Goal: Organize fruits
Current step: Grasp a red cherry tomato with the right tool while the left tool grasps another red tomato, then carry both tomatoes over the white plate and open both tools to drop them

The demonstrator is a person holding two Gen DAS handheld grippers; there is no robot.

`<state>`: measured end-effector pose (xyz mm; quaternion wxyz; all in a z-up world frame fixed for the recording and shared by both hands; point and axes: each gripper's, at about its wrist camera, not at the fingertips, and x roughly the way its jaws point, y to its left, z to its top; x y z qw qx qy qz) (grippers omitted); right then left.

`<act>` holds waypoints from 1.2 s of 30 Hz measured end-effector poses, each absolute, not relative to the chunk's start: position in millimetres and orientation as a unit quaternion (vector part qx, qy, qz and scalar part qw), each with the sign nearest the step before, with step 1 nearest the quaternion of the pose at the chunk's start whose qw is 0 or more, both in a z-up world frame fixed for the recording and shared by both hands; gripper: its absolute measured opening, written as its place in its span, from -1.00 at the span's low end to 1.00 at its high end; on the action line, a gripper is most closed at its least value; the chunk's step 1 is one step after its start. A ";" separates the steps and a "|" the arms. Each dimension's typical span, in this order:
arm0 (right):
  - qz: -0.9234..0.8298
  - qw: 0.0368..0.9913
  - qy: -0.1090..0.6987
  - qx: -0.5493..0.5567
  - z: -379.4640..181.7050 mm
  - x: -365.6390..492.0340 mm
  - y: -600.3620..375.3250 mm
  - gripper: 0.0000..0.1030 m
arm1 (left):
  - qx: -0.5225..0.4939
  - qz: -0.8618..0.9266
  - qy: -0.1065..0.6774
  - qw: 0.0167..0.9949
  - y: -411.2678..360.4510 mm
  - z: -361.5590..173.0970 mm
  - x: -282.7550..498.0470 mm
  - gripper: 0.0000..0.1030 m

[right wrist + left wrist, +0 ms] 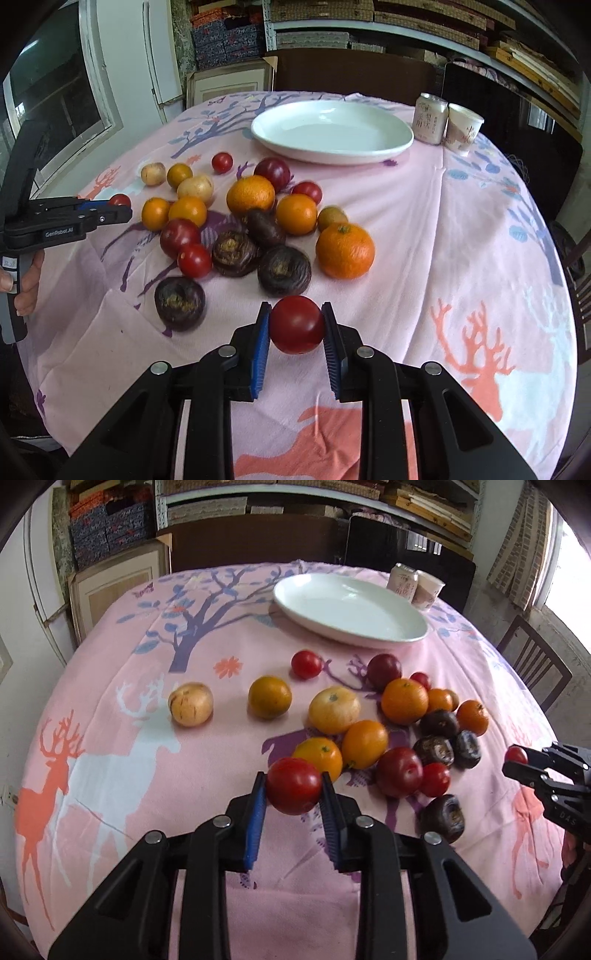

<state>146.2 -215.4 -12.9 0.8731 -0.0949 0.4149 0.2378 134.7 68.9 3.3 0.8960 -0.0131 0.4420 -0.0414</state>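
Note:
My left gripper (293,786) is shut on a red tomato (293,785), held above the pink cloth near the fruit pile; it also shows in the right wrist view (120,206). My right gripper (297,323) is shut on another red tomato (297,324), and shows at the right edge of the left wrist view (511,760). Several oranges (345,250), tomatoes (194,260), dark purple fruits (284,270) and pale yellow fruits (191,703) lie loose on the cloth. An empty white plate (351,609) sits at the far side, also in the right wrist view (332,131).
A can (430,118) and a paper cup (463,127) stand to the right of the plate. The round table has a pink deer-print cloth (461,258). Chairs (535,664) stand around it. Shelves and boxes fill the back wall.

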 end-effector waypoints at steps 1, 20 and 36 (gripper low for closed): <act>0.239 0.877 0.406 -0.097 -4.5 151.5 -215.7 -0.47 | -0.009 -0.047 0.434 0.899 64.4 13.2 137.0 -0.47; 0.212 0.887 0.398 -0.097 -11.9 337.7 -149.4 -0.43 | -0.078 -0.054 0.498 0.862 9.4 -10.4 368.2 -0.45; 0.205 0.894 0.395 -0.049 13.7 255.7 -212.9 0.24 | -0.050 -0.024 0.432 0.900 29.2 31.3 257.9 0.70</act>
